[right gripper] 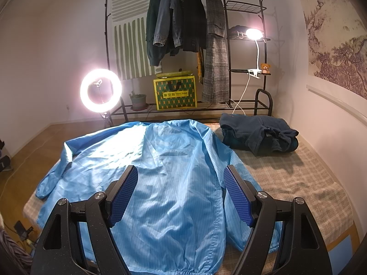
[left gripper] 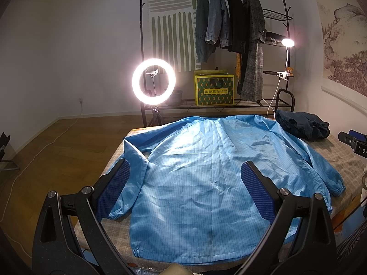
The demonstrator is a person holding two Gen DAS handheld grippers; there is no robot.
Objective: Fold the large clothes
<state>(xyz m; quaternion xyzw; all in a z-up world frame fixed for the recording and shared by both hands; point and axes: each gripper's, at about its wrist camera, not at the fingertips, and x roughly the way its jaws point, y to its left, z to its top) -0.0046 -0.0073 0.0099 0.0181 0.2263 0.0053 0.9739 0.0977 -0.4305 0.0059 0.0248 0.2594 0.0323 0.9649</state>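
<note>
A large light-blue jacket (left gripper: pixel 201 171) lies spread flat, back up, on a checked table (left gripper: pixel 339 158), collar at the far edge and both sleeves lying along its sides. It also shows in the right wrist view (right gripper: pixel 174 183). My left gripper (left gripper: pixel 184 167) hovers above the jacket's lower half, open and empty, its blue pads wide apart. My right gripper (right gripper: pixel 181 171) hovers above the jacket's right half, open and empty. Part of the right gripper shows at the right edge of the left wrist view (left gripper: pixel 353 141).
A folded dark-blue garment (right gripper: pixel 259 135) lies at the table's far right corner. Behind the table stand a lit ring light (left gripper: pixel 153 81), a black clothes rack with hanging coats (left gripper: pixel 229 18), a yellow box (left gripper: pixel 214 89) and a clip lamp (left gripper: pixel 287 42). Wooden floor lies to the left.
</note>
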